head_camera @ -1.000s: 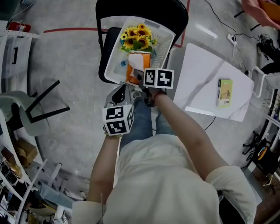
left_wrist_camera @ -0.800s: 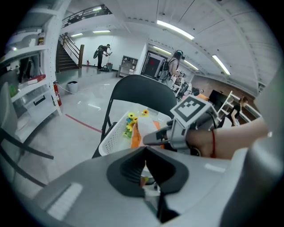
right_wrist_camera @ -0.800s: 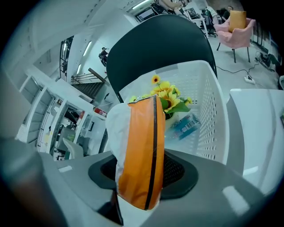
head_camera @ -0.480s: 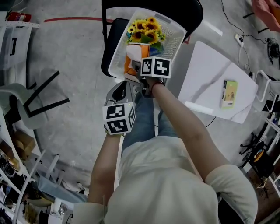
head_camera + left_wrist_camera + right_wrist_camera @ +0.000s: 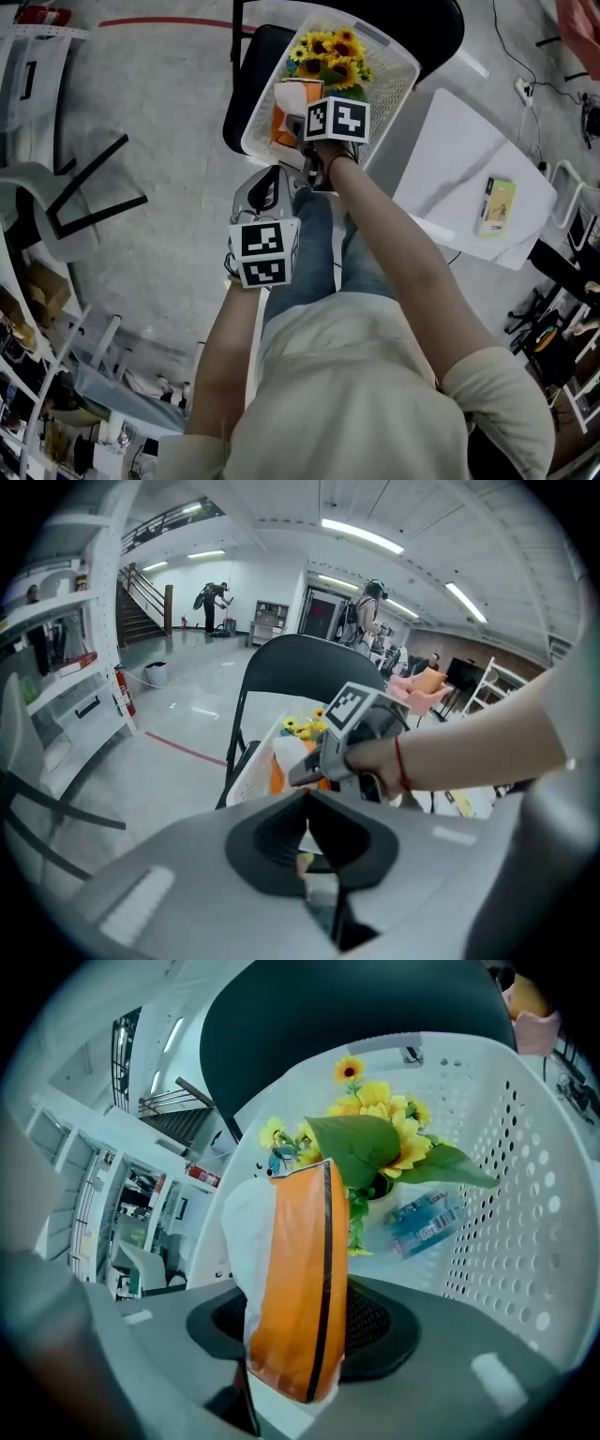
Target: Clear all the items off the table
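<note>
Right gripper point(image 5: 300, 1335): the jaws are clamped on the lower end of an orange-and-white packet point(image 5: 292, 1269), which is held upright between the dark pads. The packet is suspended inside a white perforated basket point(image 5: 525, 1204), just in front of a bunch of artificial sunflowers point(image 5: 375, 1119) with broad green leaves. A small blue-labelled item point(image 5: 427, 1222) is seen lying against the basket wall behind the flowers; what it is cannot be made out.

Left gripper point(image 5: 305, 836): the jaws are pressed together and nothing is held between them. It is kept low, near the person's legs and short of the basket, and is pointed towards the right gripper.

Surroundings, head view: the basket is carried on the seat of a black chair point(image 5: 246, 84), whose dark backrest rises behind it. A white table point(image 5: 450, 169) with faint grey veining stands just beside the chair, on the person's right. One small green box point(image 5: 496, 206) is left lying near the far edge of the table, well apart from both grippers.
</note>
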